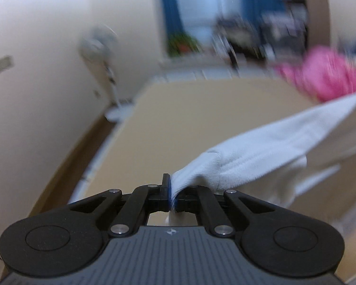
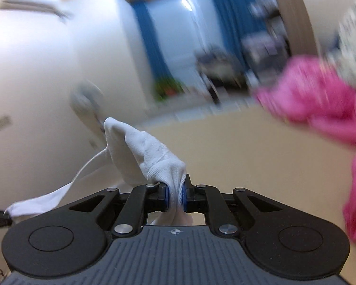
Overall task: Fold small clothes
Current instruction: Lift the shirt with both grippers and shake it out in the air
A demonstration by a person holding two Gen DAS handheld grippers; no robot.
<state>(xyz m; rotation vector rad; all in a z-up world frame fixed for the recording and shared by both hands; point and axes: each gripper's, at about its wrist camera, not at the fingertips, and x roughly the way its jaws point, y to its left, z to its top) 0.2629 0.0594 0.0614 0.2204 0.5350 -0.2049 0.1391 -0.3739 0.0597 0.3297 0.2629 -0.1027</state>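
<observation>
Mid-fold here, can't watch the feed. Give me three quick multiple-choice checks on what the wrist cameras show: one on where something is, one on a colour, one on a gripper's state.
1. Where is the pink garment in the right wrist view?
A. On the table, far right
B. Between the pads
C. On the floor at left

2. What colour is the garment that both grippers hold?
A. Blue
B. White
C. Pink

3. How does the left gripper stand?
A. Wide open, nothing in it
B. Open above the cloth
C. Shut on the white garment

Answers: 1 A, it lies heaped at the table's far right. 2 B, the stretched cloth is white. 3 C, white fabric is pinched between its closed pads; the right gripper clamps another part.
</observation>
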